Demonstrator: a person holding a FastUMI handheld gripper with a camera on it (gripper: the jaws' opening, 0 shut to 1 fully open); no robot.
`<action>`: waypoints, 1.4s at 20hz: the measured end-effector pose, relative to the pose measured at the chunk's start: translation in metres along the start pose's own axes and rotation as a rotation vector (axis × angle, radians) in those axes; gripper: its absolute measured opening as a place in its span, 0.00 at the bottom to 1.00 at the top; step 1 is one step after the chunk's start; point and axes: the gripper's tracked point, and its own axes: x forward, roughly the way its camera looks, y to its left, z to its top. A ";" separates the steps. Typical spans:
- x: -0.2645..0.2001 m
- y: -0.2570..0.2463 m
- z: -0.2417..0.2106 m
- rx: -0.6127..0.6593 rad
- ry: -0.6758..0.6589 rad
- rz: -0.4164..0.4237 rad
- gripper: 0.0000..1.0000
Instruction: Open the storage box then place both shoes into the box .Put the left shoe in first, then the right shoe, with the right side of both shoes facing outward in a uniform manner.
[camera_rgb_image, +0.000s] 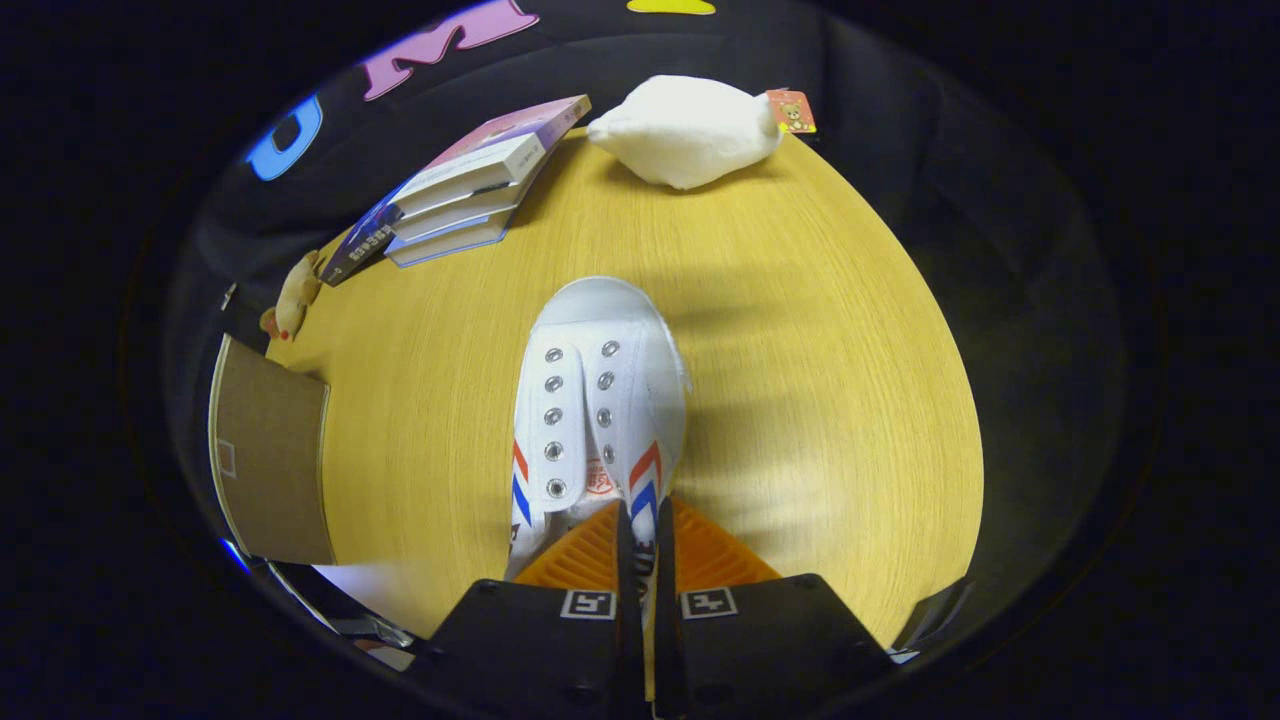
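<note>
A white canvas shoe (598, 400) with metal eyelets and red and blue stripes points away from me over the wooden table (800, 350). My gripper (641, 540) is shut on the shoe's right side wall near the collar, one finger inside the opening and one outside. The shoe's heel end is hidden behind the fingers. A brown cardboard flap of the storage box (270, 460) stands to the left of the shoe, near the table's left edge.
A stack of books (465, 185) lies at the table's far left. A white plush toy (690, 130) with a tag rests at the far edge. A small brown plush (295, 295) sits at the left edge beyond the box flap.
</note>
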 end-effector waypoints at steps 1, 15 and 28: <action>0.000 -0.001 0.000 -0.003 -0.002 -0.004 0.05; -0.101 0.101 0.015 0.176 -0.104 0.041 0.05; -0.182 0.321 0.023 0.210 -0.171 0.231 0.05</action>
